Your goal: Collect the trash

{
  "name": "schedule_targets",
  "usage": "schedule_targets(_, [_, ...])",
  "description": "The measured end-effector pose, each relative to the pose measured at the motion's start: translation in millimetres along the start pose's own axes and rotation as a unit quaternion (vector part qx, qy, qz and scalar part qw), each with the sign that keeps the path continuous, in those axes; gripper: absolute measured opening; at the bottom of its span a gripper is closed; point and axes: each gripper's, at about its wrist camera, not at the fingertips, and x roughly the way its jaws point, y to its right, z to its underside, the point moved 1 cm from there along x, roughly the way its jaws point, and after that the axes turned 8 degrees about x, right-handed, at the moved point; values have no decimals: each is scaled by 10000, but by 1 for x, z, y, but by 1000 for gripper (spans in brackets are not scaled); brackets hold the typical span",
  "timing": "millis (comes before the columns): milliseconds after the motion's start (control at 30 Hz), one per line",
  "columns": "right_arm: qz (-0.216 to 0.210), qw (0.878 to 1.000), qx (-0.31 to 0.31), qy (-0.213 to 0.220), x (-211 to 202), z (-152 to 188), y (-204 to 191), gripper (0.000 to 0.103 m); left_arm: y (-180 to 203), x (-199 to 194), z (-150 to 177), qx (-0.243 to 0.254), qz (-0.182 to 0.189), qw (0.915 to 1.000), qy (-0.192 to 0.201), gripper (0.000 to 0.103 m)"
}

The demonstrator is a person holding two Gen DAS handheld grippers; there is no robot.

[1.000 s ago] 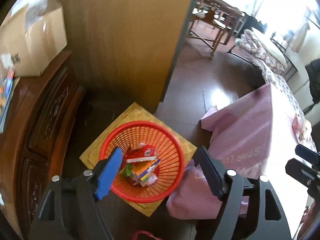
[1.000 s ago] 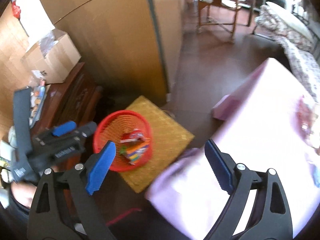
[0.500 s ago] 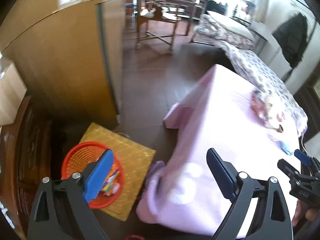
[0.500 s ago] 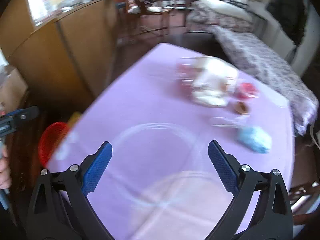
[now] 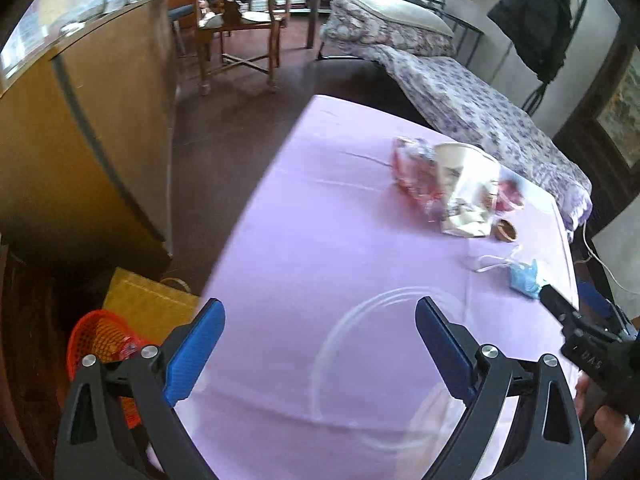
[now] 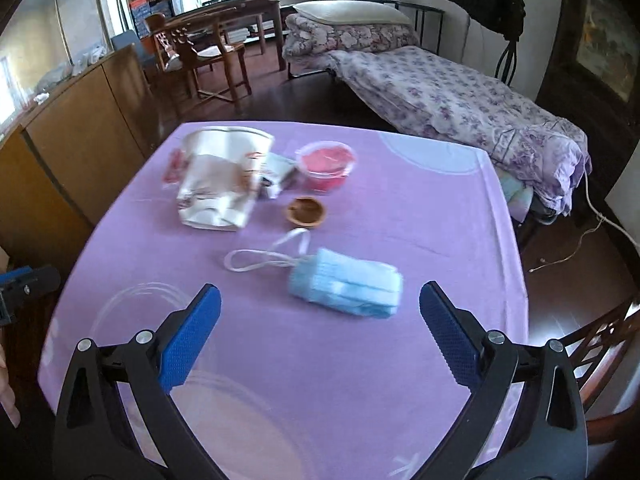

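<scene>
Right wrist view shows the right gripper (image 6: 319, 322) wide open and empty just before the mask (image 6: 346, 287) on the table (image 6: 420, 216), so picking it up looks next, while the left gripper (image 5: 319, 346), also open, waits near the basket (image 5: 94, 336).

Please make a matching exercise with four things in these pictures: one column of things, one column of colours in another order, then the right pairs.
Things:
1. face mask
2. basket
3. tablecloth
4. small bowl

Colours:
A. brown
B. lilac
C. light blue
D. red-orange

Pairs: 1-C, 2-D, 3-B, 4-A
</scene>
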Motion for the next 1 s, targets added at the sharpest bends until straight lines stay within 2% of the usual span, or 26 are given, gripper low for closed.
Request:
schedule_targets(200, [-118, 9999, 48, -19, 6, -5, 24, 96, 26, 22, 1, 214, 149, 9996, -105, 94])
schedule_targets(367, [-196, 9995, 232, -27, 7, -9, 38, 96, 22, 34, 10, 252, 147, 9994, -179, 94])
schedule_targets(467, [-298, 9994, 107, -147, 13, -9, 37, 96, 19, 36, 11, 261, 114, 9995, -168, 94])
schedule_targets(733, [-81, 9991, -357, -220, 33, -5, 13, 95, 15, 39, 14, 353, 73, 9992, -185, 94])
schedule_targets(800, [-1, 9990, -370, -240, 36, -5, 13, 88, 14, 41, 14, 349, 65, 9992, -199, 94])
schedule_targets(833, [21, 9990, -359, -284, 39, -5, 13, 78, 14, 41, 14, 350, 62, 9992, -207, 94])
schedule_targets(867, [0, 9988, -321, -367, 41, -4, 14, 63, 14, 42, 14, 353, 54, 9991, -213, 94])
schedule_targets(933, [-100, 9983, -161, -551, 42, -5, 17, 58, 14, 43, 15, 379, 22, 9990, -218, 94])
schedule_targets(1000, [-383, 9975, 8, -601, 33, -5, 19, 54, 15, 43, 15, 404, -14, 9990, -213, 94])
